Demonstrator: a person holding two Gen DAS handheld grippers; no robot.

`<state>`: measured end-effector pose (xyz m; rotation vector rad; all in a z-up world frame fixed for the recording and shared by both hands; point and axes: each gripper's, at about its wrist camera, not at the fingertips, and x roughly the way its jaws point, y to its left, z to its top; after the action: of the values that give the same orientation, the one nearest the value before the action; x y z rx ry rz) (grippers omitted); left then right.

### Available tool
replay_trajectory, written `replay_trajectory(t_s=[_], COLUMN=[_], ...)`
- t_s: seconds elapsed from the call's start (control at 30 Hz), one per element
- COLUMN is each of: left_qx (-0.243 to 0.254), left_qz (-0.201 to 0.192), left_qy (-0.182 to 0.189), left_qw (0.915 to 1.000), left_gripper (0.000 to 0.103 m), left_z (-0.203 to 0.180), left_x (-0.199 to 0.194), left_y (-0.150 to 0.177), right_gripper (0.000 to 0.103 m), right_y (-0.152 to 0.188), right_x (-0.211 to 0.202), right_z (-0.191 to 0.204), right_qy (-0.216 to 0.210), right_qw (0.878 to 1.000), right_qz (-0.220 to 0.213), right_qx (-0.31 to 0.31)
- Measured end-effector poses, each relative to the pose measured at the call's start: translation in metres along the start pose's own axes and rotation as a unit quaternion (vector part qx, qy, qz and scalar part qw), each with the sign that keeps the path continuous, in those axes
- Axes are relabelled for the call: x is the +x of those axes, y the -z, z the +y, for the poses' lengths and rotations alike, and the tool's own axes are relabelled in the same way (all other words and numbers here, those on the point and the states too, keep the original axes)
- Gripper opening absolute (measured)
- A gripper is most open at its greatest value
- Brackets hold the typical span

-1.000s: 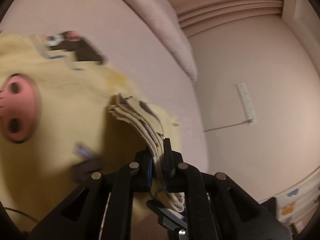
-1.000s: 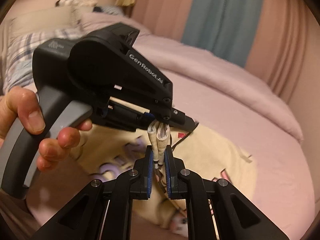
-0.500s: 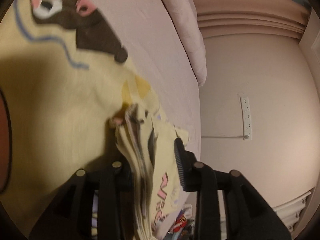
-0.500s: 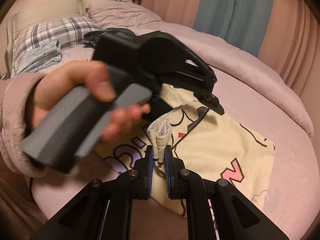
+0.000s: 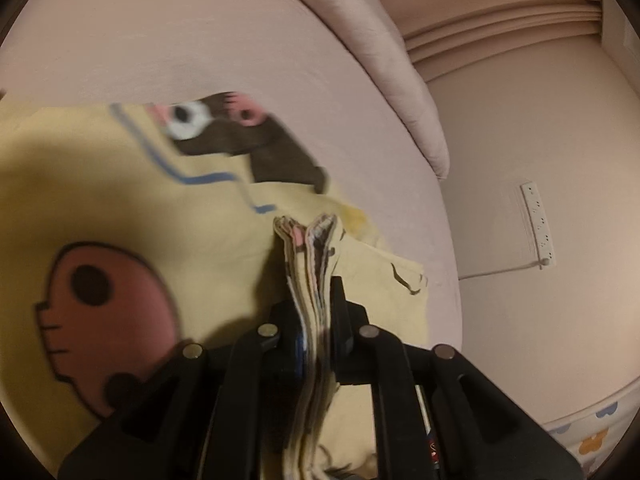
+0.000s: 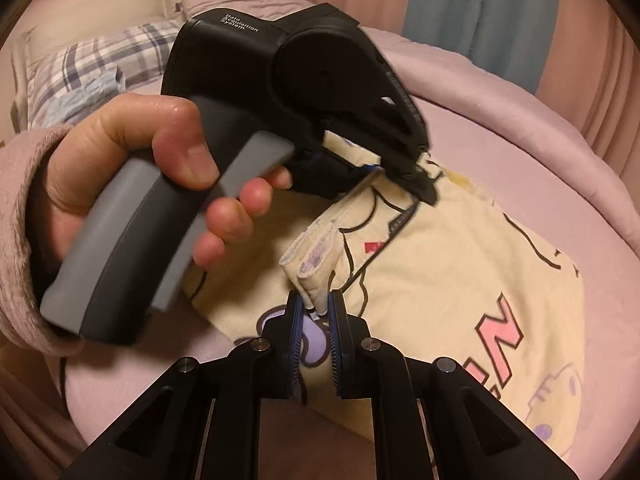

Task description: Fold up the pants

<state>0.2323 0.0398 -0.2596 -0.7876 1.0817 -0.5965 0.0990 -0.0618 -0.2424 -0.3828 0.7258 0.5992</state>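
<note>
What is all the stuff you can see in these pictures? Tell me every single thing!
pants: one, pale yellow with cartoon prints, spread on the bed, edge bunched in both grippers
bed cover: one, pink-lilac, under the pants
checked pillow: one, blue and white, far left end of the bed
curtains: blue and pink, behind the bed
power strip: one, white, on the wall beside the bed
sleeve: one, fluffy pink, on the left wrist
left hand: one, wrapped round the grey handle
left gripper: one, black, shut on the pants' folded edge
right gripper: one, black with blue pads, shut on the pants' edge
</note>
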Motion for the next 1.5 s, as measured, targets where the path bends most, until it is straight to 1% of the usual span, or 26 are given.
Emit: replay_trajectory(t_s=[0.03,0.1,0.17,0.23,0.27,0.33,0.4,0.43,0.47,0.57,0.6,0.63,0.7,0.73,0.8,0.87,0.97,1.0,1.07,1.13,1.17,1.23,1.27,1.33,1.4,1.5], left_qx=[0.001,0.009,0.012,0.022,0.031,0.048,0.059,0.063,0.07,0.104,0.11,0.111,0.108,0.111,0.116,0.097,0.101,0.103,0.094,0.079,0.072,0.064,0.06,0.035,0.008,-0.038], left_qz=[0.0,0.011,0.014,0.009,0.001,-0.008,-0.004,0.0,0.009,0.034,0.045,0.064,0.1,0.108,0.103,0.113,0.114,0.11,0.1,0.09,0.085,0.068,0.061,0.027,-0.003,-0.07], left_qy=[0.001,-0.009,-0.021,-0.037,-0.049,-0.058,-0.038,-0.033,-0.022,0.008,0.014,0.015,-0.01,-0.022,-0.016,-0.002,0.004,0.003,0.008,0.019,0.023,0.025,0.023,0.02,0.011,-0.015], left_qw=[1.0,0.9999,0.9996,0.999,0.9983,0.9971,0.9975,0.9975,0.9973,0.994,0.9928,0.9916,0.989,0.9877,0.9877,0.9889,0.9883,0.9885,0.9905,0.9926,0.9935,0.9953,0.9961,0.9988,0.9999,0.9967], left_gripper=[0.013,0.016,0.028,0.049,0.054,0.055,0.055,0.055,0.055,0.055,0.055,0.055,0.053,0.043,0.038,0.038,0.041,0.045,0.046,0.046,0.046,0.048,0.05,0.057,0.066,0.071], left_z=[0.002,0.001,0.0,-0.002,-0.004,-0.008,-0.015,-0.019,-0.026,-0.045,-0.048,-0.048,-0.039,-0.032,-0.02,-0.012,-0.004,-0.002,0.003,0.005,0.002,0.009,0.01,0.019,0.032,0.059], left_x=[-0.001,0.001,-0.01,-0.026,-0.035,-0.052,-0.059,-0.058,-0.053,-0.036,-0.028,-0.017,-0.002,0.001,-0.012,-0.023,-0.044,-0.048,-0.055,-0.056,-0.055,-0.068,-0.074,-0.099,-0.125,-0.179], left_y=[0.0,-0.002,-0.004,-0.007,-0.008,-0.006,0.003,0.006,0.013,0.035,0.042,0.052,0.068,0.077,0.086,0.089,0.099,0.1,0.102,0.104,0.101,0.105,0.105,0.108,0.112,0.125], right_gripper=[0.01,0.021,0.052,0.055,0.055,0.055,0.055,0.055,0.055,0.052,0.048,0.041,0.041,0.04,0.037,0.037,0.037,0.037,0.037,0.037,0.037,0.037,0.038,0.04,0.04,0.041], right_y=[0.0,0.0,0.0,0.002,0.003,0.003,0.0,-0.001,-0.005,-0.016,-0.018,-0.02,-0.025,-0.022,-0.012,-0.008,-0.008,-0.006,0.001,0.014,0.022,0.046,0.063,0.063,0.056,0.036], right_x=[-0.001,-0.003,-0.007,-0.02,-0.028,-0.049,-0.07,-0.076,-0.079,-0.066,-0.057,-0.041,-0.013,0.006,0.026,0.024,0.005,-0.007,-0.035,-0.053,-0.057,-0.045,-0.032,-0.038,-0.044,-0.053], right_z=[0.0,-0.006,-0.013,-0.02,-0.025,-0.043,-0.071,-0.088,-0.106,-0.157,-0.17,-0.185,-0.19,-0.192,-0.193,-0.198,-0.201,-0.199,-0.185,-0.165,-0.154,-0.133,-0.121,-0.108,-0.099,-0.086], right_qy=[-0.003,-0.022,-0.051,-0.072,-0.087,-0.129,-0.153,-0.144,-0.115,-0.018,-0.009,-0.003,0.01,0.04,0.081,0.074,0.073,0.064,0.037,0.035,0.034,0.024,0.035,0.067,0.081,0.067], right_qw=[1.0,0.999,0.997,0.995,0.993,0.986,0.977,0.975,0.976,0.978,0.976,0.974,0.973,0.975,0.974,0.974,0.969,0.968,0.97,0.975,0.977,0.981,0.981,0.987,0.987,0.992], right_qz=[0.0,0.003,0.012,0.018,0.014,-0.006,-0.039,-0.052,-0.058,-0.044,-0.036,-0.017,0.022,0.059,0.104,0.09,0.069,0.052,0.014,0.004,0.008,0.049,0.082,0.061,0.082,0.068], right_qx=[0.004,0.025,0.051,0.064,0.073,0.104,0.142,0.158,0.173,0.205,0.216,0.228,0.229,0.211,0.184,0.193,0.224,0.235,0.241,0.219,0.21,0.187,0.17,0.132,0.116,0.083])
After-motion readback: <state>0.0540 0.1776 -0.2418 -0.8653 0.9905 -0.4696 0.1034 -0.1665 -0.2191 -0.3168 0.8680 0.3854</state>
